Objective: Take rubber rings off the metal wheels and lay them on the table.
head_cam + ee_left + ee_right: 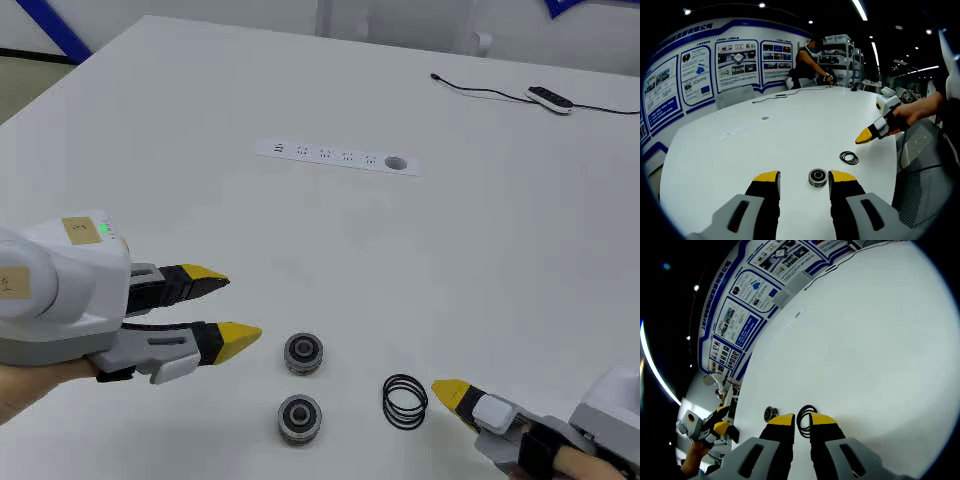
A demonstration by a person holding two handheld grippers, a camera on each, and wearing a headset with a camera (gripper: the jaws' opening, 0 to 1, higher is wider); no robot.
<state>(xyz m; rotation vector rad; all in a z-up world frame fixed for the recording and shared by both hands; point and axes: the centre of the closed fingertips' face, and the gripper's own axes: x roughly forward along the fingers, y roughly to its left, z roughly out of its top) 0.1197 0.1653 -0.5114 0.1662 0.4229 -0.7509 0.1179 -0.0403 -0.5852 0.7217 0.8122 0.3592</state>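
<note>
Two small metal wheels lie flat on the white table [330,230], one [303,352] nearer my left gripper and one [299,418] closer to me. A loose stack of black rubber rings [404,400] lies to their right. My left gripper [225,305] is open, its yellow tips just left of the upper wheel, which sits ahead of its jaws as the wheel [817,177]. My right gripper [452,393] hovers right beside the rings with its jaws nearly together and nothing held. From the right gripper [801,420], the rings [805,419] show past the tips and a wheel [771,413] lies to the left.
A white power strip [335,157] is set in the table's middle. A black cable with a small device [550,97] lies at the far right. A person [810,60] stands beyond the table's far edge. The table edge [900,165] runs close behind the rings.
</note>
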